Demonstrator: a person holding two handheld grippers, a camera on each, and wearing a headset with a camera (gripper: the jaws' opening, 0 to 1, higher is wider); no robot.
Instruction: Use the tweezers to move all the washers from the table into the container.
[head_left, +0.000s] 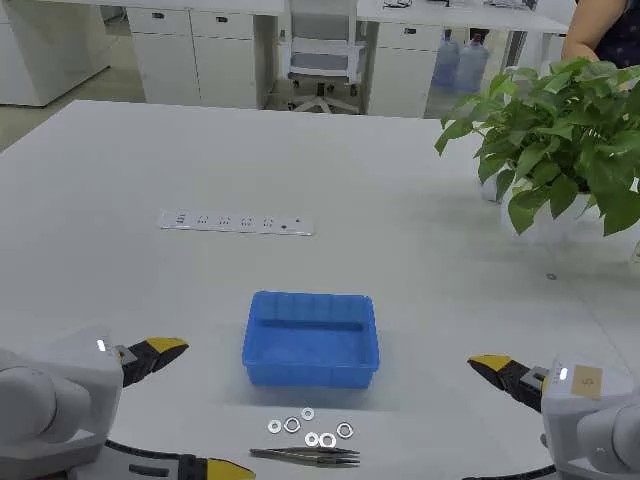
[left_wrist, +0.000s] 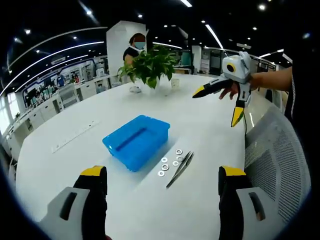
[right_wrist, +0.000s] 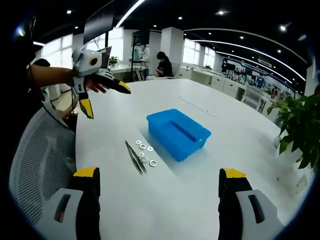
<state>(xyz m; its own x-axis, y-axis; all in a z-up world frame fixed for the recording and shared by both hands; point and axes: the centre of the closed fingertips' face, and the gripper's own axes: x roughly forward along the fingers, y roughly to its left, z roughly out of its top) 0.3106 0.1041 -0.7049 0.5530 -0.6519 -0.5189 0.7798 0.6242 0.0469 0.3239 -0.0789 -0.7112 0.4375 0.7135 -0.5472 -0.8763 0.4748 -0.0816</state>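
Both claws were empty and spread wide: left gripper (left_wrist: 162, 172) and right gripper (right_wrist: 160, 172) hung above the table (head_left: 400, 200), jaws far apart, nothing between them. We judged they were held out to either side to keep the work in sight before a pickup (no grasp begun). The tweezers (head_left: 305, 456) lay flat ahead of both claws, between them. The washers (head_left: 310, 430) sat clustered just beyond, and the container (head_left: 311, 338) stood just past those, open side up, so drops would be short. Washer count was hard to fix, six or so. The right claw's lower jaw was cut off in the head view. The container's near wall hid part of its floor.
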